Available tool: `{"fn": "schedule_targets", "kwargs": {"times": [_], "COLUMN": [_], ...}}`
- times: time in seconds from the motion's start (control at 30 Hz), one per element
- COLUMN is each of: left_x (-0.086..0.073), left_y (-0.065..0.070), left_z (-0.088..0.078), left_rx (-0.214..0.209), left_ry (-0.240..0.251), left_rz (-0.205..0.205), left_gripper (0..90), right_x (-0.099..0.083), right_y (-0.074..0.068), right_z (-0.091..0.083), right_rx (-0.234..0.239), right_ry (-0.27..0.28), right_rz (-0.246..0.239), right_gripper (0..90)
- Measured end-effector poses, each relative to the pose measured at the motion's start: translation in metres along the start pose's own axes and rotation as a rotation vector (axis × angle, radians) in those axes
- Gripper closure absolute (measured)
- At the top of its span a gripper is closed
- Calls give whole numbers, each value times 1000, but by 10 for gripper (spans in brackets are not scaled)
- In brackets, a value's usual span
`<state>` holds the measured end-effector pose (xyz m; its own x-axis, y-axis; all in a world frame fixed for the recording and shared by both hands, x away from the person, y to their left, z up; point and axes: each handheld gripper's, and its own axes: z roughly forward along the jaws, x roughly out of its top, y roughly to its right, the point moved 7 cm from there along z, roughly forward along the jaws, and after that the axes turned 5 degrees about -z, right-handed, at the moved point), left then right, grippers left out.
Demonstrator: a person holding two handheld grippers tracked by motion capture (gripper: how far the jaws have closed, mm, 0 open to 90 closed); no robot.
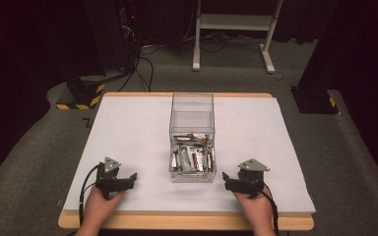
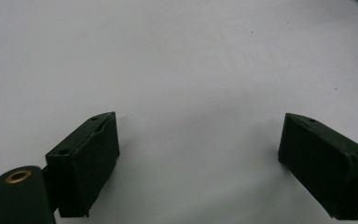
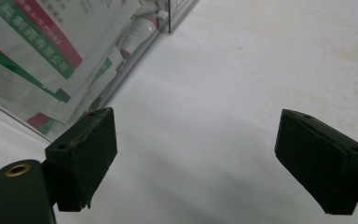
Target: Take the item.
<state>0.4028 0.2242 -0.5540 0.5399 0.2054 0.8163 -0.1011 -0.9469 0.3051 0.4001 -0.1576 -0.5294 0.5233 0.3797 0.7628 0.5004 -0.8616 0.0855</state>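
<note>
Low on the near edge of the white rectangular table top [image 1: 128, 128], the two hand-held black grippers rest on either side of a clear plastic box [image 1: 192, 113] that stands upright near the middle of the board. Inside that see-through box lies a loose heap of silver foil sachets with red and green print [image 1: 192, 157], piled in its lower part; the upper part of the box holds nothing but its own transparent walls.

To the left of the box, the left gripper [image 1: 132, 178] sits in the person's left hand [image 1: 100, 202], its tips pointing toward the box but well apart from it. Seen from its own camera, the left gripper [image 2: 198, 154] has its jaws spread wide with only bare white surface between them, holding nothing.

On the other side, the right gripper [image 1: 225, 178] is held in the person's right hand [image 1: 257, 206], its tips near the box's lower right corner without touching it. From its own camera, the right gripper [image 3: 196, 154] also stands with jaws wide apart and nothing between them; the box wall [image 3: 172, 21] and the printed sachets [image 3: 37, 51] behind it rise just beyond its left jaw.

A black cable trails back from each gripper toward the table's near edge.
</note>
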Motion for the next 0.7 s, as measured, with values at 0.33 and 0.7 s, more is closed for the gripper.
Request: {"fn": "schedule_targets", "kwargs": {"times": [0.33,0.7], "left_x": [0,0], "left_y": [0,1], "left_z": [0,0], "left_rx": [0,0], "left_ry": [0,8], "left_rz": [1,-7], "left_gripper": [124,124], "right_x": [14,27], "right_y": [-1,-6], "right_z": [-11,-19], "right_rx": [4,15], "right_ry": [43,76], "right_rz": [27,1], "right_gripper": [135,138]}}
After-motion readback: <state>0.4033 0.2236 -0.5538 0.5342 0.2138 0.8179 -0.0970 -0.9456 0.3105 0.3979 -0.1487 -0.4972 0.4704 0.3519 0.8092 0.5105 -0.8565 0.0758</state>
